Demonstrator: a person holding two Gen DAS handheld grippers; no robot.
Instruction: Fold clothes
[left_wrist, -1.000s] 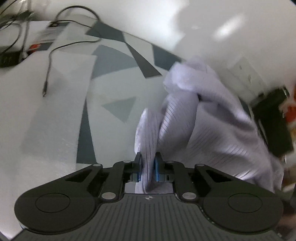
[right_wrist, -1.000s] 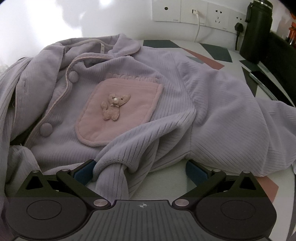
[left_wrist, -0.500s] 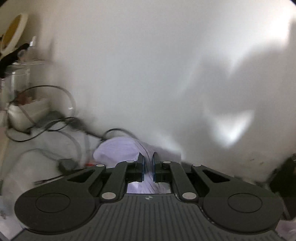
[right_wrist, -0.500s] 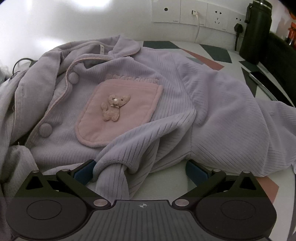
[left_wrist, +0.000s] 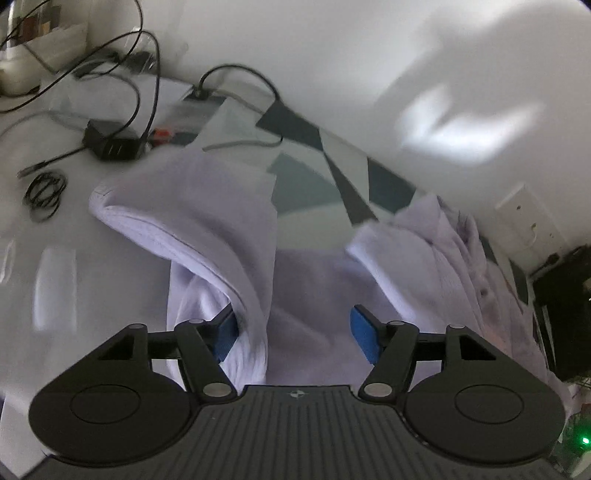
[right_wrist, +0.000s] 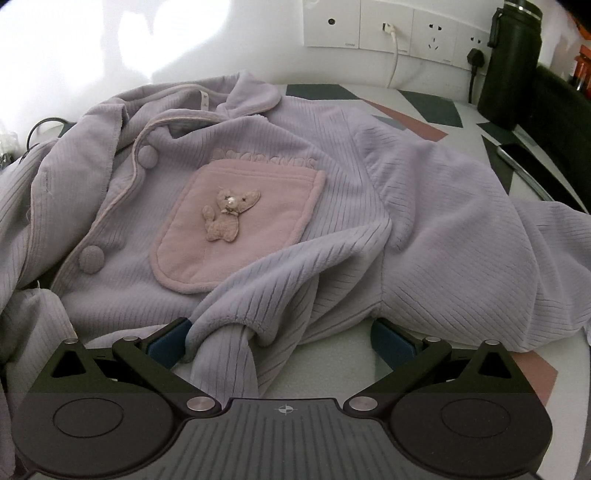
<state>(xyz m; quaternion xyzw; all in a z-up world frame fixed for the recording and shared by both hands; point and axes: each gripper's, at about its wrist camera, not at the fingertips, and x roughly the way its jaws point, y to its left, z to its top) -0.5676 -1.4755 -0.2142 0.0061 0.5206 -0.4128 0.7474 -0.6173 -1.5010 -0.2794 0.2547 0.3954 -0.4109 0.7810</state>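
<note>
Patterned tabletop (right_wrist: 424, 122) is carrying the lilac pyjama top (right_wrist: 424, 206), sprawling just beyond both tongs. Left gripper (left_wrist: 293, 326) is opening over a fold, pads clear. Right gripper (right_wrist: 280, 341) is gaping, sleeve lying loose between.

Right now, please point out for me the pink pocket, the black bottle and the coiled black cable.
pink pocket (right_wrist: 236, 229): right wrist view, on the animal patch at its middle.
black bottle (right_wrist: 511, 70): right wrist view, on its body.
coiled black cable (left_wrist: 44, 190): left wrist view, on its loops.
</note>
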